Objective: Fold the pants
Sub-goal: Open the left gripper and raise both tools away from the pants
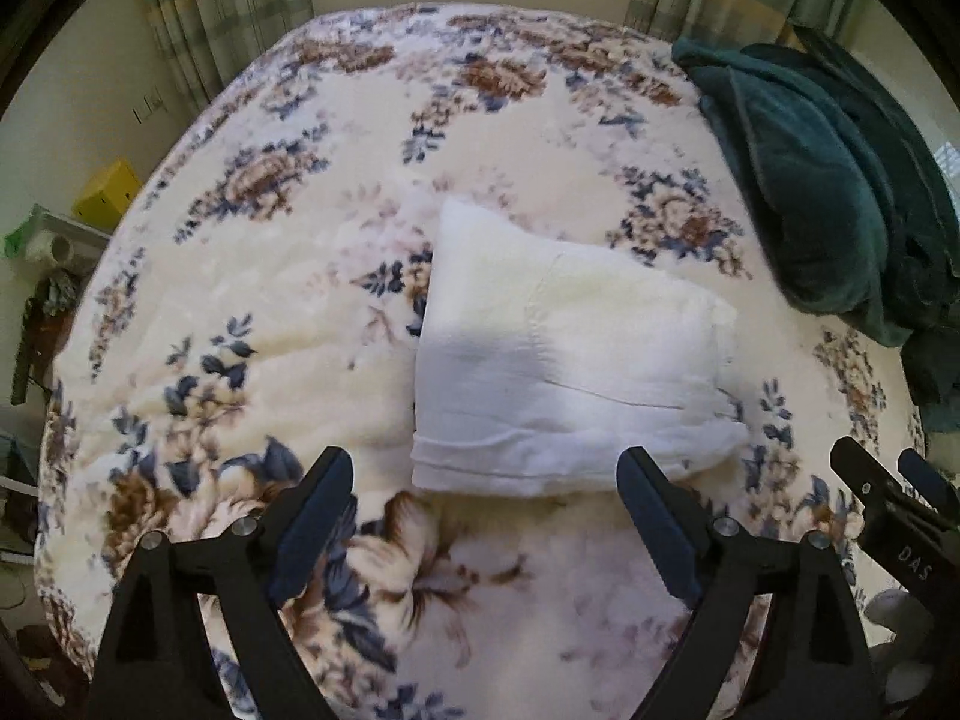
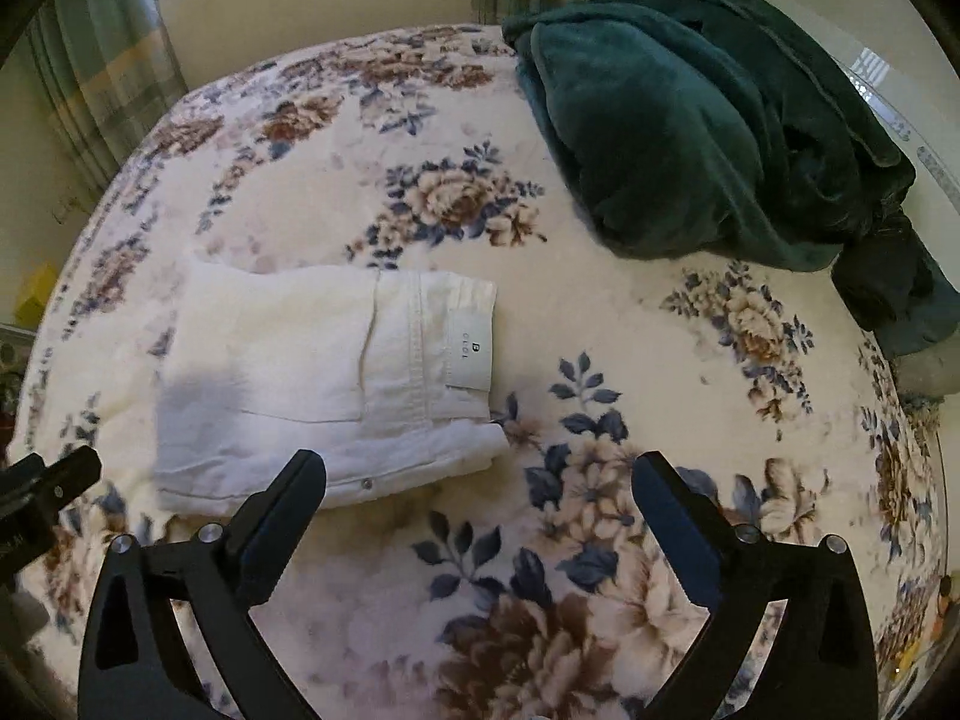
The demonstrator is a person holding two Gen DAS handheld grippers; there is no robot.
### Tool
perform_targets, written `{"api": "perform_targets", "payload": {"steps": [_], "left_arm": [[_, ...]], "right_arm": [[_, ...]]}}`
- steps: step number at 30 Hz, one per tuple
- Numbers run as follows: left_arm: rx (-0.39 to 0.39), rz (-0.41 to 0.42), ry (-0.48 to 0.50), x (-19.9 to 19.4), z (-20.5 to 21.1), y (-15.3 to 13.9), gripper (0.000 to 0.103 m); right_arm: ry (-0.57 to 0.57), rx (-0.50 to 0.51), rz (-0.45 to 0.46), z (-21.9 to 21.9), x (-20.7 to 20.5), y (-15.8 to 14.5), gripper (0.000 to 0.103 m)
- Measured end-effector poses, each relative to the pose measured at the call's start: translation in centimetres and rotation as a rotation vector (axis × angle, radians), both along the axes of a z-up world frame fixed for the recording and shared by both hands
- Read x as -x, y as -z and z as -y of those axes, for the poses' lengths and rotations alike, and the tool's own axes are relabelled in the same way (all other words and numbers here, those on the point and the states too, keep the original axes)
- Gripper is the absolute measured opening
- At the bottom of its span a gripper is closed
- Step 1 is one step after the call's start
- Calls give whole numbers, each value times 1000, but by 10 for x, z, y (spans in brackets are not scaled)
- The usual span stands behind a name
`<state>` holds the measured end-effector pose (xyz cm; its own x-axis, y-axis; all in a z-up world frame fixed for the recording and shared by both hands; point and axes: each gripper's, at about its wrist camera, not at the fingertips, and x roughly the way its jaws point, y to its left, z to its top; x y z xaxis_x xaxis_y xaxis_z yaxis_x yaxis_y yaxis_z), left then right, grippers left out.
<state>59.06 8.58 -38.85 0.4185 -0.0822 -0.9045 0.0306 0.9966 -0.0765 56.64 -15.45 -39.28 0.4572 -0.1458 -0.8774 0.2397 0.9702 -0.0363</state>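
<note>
White pants [image 1: 558, 372] lie folded into a compact rectangle on the floral blanket [image 1: 252, 300]. In the right wrist view the pants [image 2: 312, 384] show a back pocket, the waistband and a white label on the right end. My left gripper [image 1: 486, 474] is open and empty, held just in front of the near edge of the pants. My right gripper [image 2: 480, 480] is open and empty, to the right of the pants over bare blanket [image 2: 600, 360]. The right gripper also shows at the lower right of the left wrist view [image 1: 894, 480]; the left one at the left edge of the right wrist view [image 2: 54, 474].
A dark green plush blanket [image 1: 828, 192] is heaped at the back right of the bed, also in the right wrist view [image 2: 690, 120]. Curtains [image 1: 228, 6] hang behind the bed. A yellow box [image 1: 108, 192] and clutter stand off the bed's left side.
</note>
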Motion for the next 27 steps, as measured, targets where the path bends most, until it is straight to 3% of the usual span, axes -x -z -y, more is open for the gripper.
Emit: {"api": "perform_targets", "payload": {"steps": [15,27], "left_arm": [[-53,175,-29,138,14,-151,90],[-48,312,-67,279,21,-266,90]], "right_arm": [[-65,-8,110,3,156,-161,103],[-144,35,281,0,323,-321,103]]}}
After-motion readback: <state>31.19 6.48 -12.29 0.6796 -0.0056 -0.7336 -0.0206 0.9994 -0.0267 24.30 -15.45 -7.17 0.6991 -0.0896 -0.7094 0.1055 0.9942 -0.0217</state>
